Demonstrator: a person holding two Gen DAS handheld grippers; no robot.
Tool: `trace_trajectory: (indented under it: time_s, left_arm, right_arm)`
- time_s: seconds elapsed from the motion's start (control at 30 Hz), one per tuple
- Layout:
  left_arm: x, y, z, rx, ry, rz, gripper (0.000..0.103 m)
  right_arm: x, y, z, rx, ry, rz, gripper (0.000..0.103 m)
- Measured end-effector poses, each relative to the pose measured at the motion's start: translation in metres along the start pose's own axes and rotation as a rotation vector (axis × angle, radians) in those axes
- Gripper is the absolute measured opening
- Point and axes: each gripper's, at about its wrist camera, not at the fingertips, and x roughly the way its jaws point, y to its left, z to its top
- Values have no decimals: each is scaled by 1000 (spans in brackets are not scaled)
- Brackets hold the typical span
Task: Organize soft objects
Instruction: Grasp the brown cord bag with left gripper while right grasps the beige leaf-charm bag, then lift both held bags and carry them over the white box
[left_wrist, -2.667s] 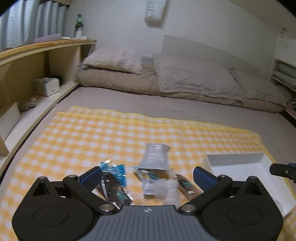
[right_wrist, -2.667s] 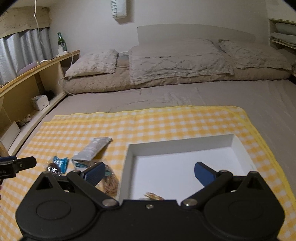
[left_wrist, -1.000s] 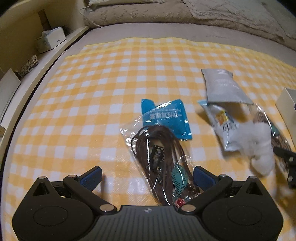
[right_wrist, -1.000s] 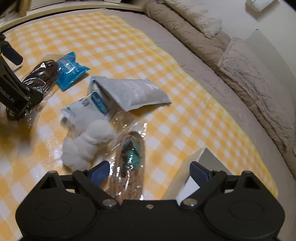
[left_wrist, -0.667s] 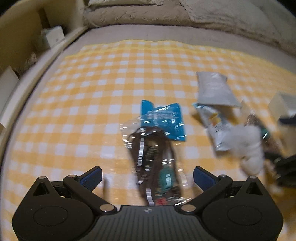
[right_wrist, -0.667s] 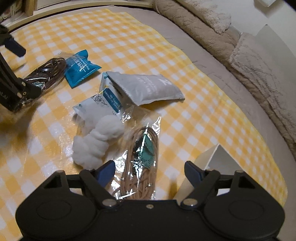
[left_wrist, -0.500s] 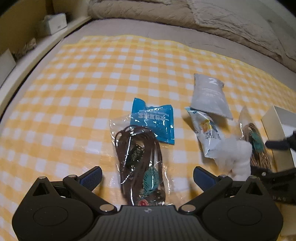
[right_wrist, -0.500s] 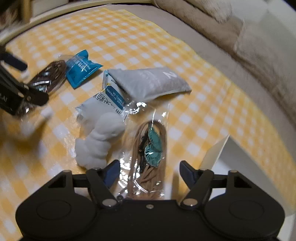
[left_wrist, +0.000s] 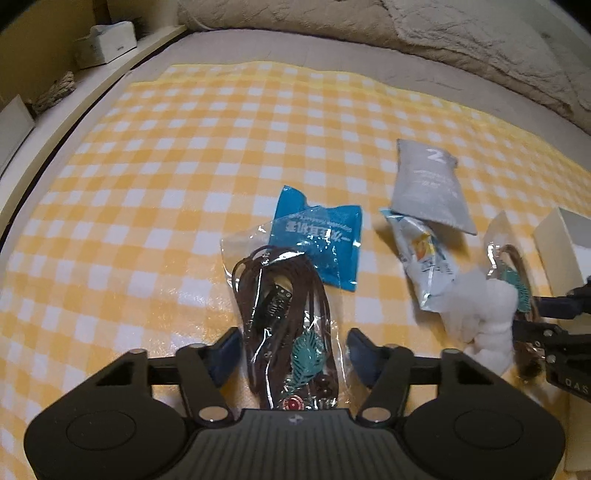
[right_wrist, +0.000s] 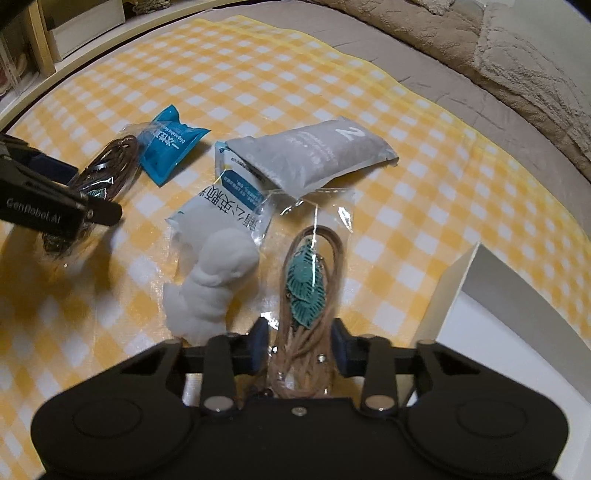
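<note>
Both of my grippers have dropped low over the checkered cloth (left_wrist: 155, 177) and narrowed their jaws since half a second ago, when the fingers stood wide on either side of the bags.

That yellow-and-white cloth covers the grey bed (left_wrist: 295, 48) and carries everything else. At its right side stands the white box (right_wrist: 491, 295), its near corner just beside my right gripper. Next in size, the grey pouch (right_wrist: 314, 155) marked with a 2 lies with one end over the white cotton packet (right_wrist: 229, 206), and a lump of cotton (right_wrist: 214, 284) spills out of that packet toward me. The blue packet (left_wrist: 321, 247) lies well left of those, with one corner under the clear bag of dark brown cord (left_wrist: 284, 306).

My left gripper (left_wrist: 291, 350) has its blue pads at either edge of that dark cord bag, close in on the plastic; whether they are pressing it I cannot tell. My right gripper (right_wrist: 299, 347) sits the same way around the clear bag of tan cord (right_wrist: 310, 280), the one with the teal leaf charm (right_wrist: 306, 291), pads tight against the bag's near end, though a firm clamp is not clear. Both bags lie on the cloth.
</note>
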Motion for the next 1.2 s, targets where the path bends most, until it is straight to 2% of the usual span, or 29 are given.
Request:
trace_trajectory:
  time_s: [0.13,0.23,0.53,0.77,0.93,1.2]
  left_arm:
    - [-6,-5,-2,17,-13,-27,39]
    - [-19,-5,-8,30,-29,-45,37]
    - [-56,-2,-10,30,-112,-41,36]
    - [-90,-5,-13,19,-227,-52,36]
    - [-114,-12,-15,9,-303,-83,36]
    - [-146,-45,-19,31,-392,-163,36]
  right_arm:
    - [-3,1,0,10,-4,-1,22]
    - [-8,1,1,16,-15,-11,18]
    - [-41,-4,-1,88,-79,-31,17]
    - [-73,-4,-5,149,-154,-24,17]
    - [-101,-3,-11,167,-228,-13,17]
    - [-150,-25,-33,249,-336,-51,17]
